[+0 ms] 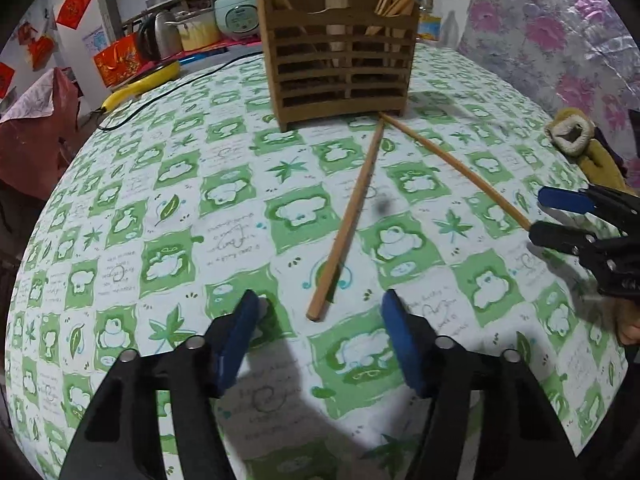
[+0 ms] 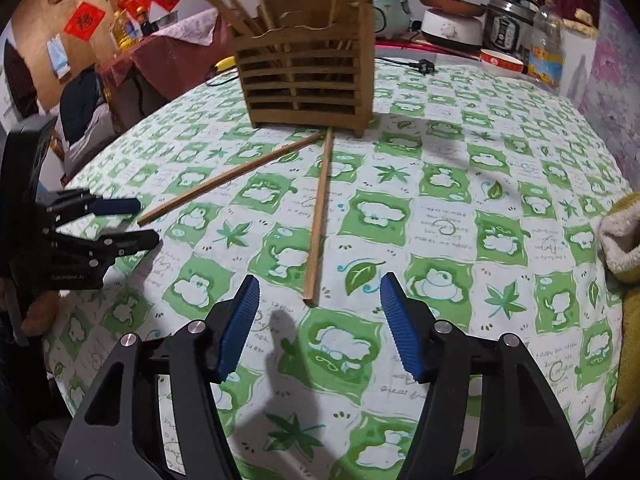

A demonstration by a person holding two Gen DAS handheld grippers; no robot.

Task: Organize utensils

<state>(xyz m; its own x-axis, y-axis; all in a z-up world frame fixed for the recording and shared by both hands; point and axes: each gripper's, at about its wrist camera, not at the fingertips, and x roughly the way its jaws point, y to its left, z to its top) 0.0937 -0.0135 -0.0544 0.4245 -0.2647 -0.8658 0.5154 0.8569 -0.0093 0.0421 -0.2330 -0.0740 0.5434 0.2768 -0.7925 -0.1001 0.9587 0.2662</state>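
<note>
Both the left gripper [image 1: 320, 340] and right gripper [image 2: 320, 328] hover with fingers wide, each aligned to one loose chopstick [image 1: 346, 220] below the wooden holder [image 1: 340, 64].

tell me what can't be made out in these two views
- Holder: its top and the chopstick tops are cut off by the frame edge in the left wrist view.
- Holder's inside: hidden by its slats in both views.
- Glove: cut off by the fisheye rim in the right wrist view.
</note>
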